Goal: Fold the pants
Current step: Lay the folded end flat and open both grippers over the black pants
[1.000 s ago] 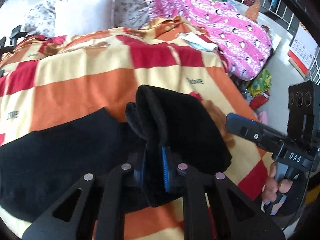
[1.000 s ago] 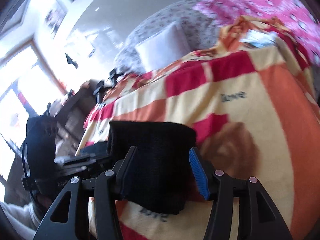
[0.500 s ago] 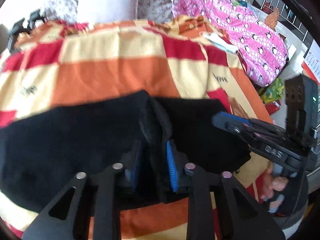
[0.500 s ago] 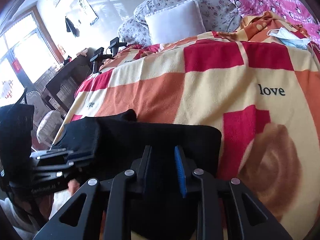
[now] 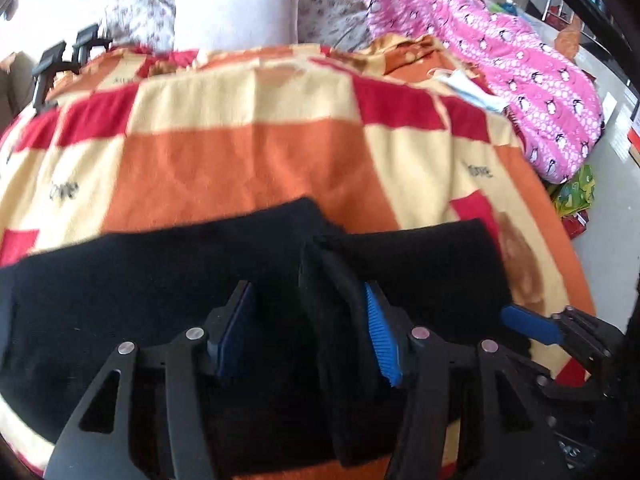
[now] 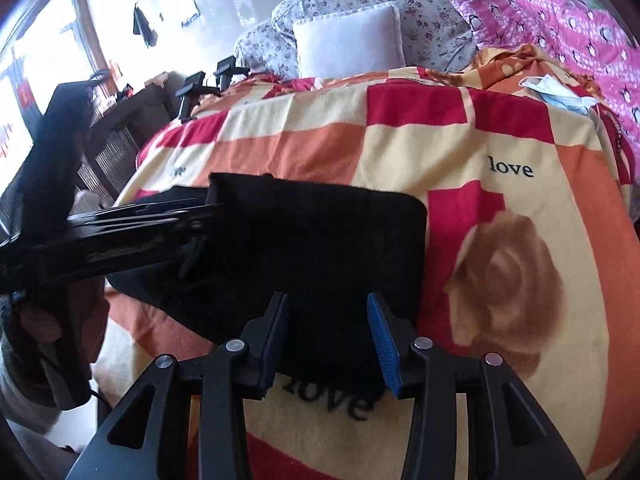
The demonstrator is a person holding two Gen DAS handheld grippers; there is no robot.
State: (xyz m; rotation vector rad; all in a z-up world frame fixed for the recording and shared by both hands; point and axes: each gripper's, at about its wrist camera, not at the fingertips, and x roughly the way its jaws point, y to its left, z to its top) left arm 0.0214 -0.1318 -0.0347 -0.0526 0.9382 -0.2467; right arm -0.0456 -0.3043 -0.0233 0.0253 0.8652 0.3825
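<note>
Both hand-held grippers open over black pants (image 5: pixel 160 280) on checkered blanket (image 5: pixel 248 160).

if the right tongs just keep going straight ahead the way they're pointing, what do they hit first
Most likely the black pants. The right tongs are open, with the folded cloth lying between and just ahead of the fingers on the checked blanket. Depth is hard to judge, so they might skim over its top instead.

Black pants (image 5: pixel 160 280) between parted left gripper (image 5: pixel 310 320) fingers

Both grippers, left gripper (image 5: pixel 310 330) and right gripper (image 6: pixel 328 340), have released the pants (image 5: pixel 160 280).
</note>
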